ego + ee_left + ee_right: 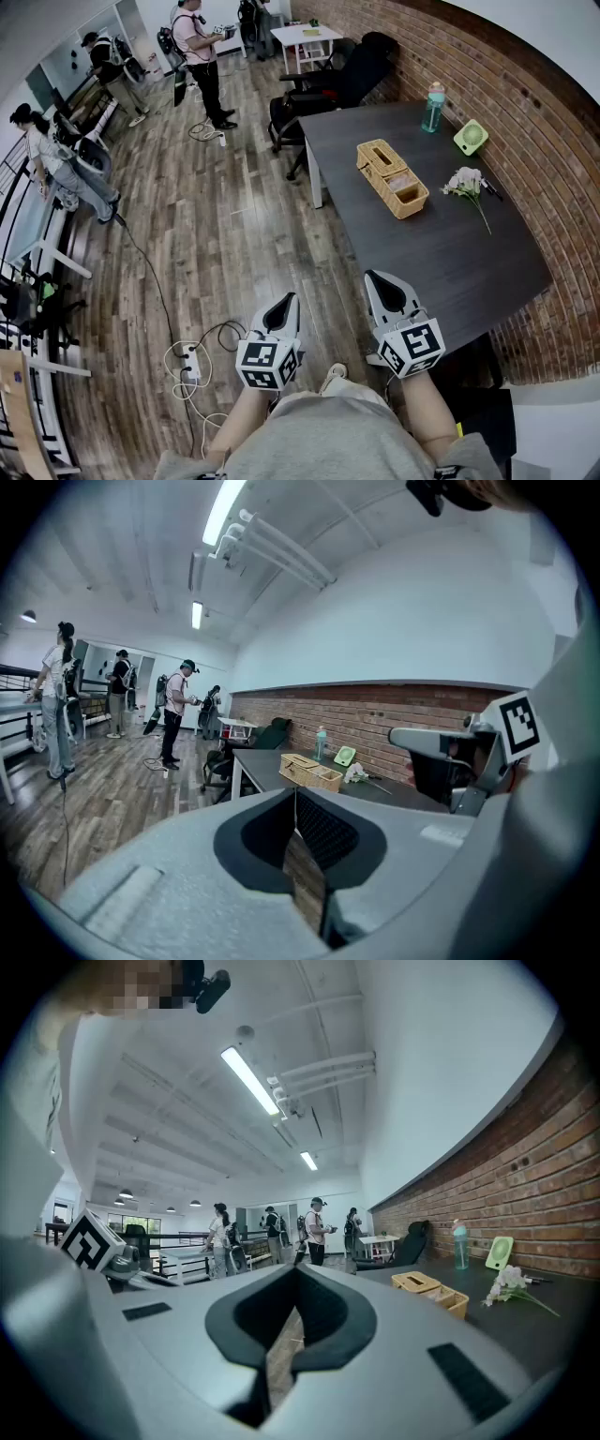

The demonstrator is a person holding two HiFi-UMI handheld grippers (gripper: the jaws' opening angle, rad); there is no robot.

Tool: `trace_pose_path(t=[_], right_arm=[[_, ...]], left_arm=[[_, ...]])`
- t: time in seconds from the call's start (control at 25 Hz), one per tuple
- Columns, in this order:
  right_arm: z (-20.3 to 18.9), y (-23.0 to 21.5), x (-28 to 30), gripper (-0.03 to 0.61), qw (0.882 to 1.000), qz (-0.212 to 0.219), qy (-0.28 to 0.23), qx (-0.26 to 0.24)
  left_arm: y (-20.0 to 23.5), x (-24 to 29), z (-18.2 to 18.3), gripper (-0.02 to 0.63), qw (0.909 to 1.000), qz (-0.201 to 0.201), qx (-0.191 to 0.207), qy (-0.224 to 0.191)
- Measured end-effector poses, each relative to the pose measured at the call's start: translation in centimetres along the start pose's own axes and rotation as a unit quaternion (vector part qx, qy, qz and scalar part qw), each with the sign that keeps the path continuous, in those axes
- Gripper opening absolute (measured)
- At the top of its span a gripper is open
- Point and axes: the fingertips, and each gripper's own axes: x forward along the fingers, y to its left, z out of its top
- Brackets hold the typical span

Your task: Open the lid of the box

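A single woven wicker box sits on the dark table. Its slotted lid covers the far half. The near half is open and holds something pale that can't be identified. Also on the table are one teal bottle, one small green fan and one bunch of white flowers. The left gripper and right gripper are both near the person's lap, well apart from the box. Each has its jaws pressed together with nothing between them. At least three people stand on the wooden floor.
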Motion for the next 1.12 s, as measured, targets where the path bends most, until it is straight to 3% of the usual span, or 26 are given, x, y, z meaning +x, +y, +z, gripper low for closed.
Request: trace_pose_path(t=[0.2,0.56,1.12], right_arm=[[-0.7,2.1,-2.1,0.0,1.0,0.001,0.002,-0.002],[-1.5,6.6,-6.2,0.0,1.0,0.015,0.006,-0.015],[-2.9,7.7,-6.3,0.0,1.0,0.008,0.018,-0.009]], left_arm=[[-0.7,-3.2,-1.1,0.02,0.9998,0.015,-0.003,-0.009],[-2.8,-7.8,-3.1,0.02,0.9999,-0.003,0.003,-0.011],[-1.9,-8.7,-4.4,0.02,0.9998,0.009,-0.015,-0.011]])
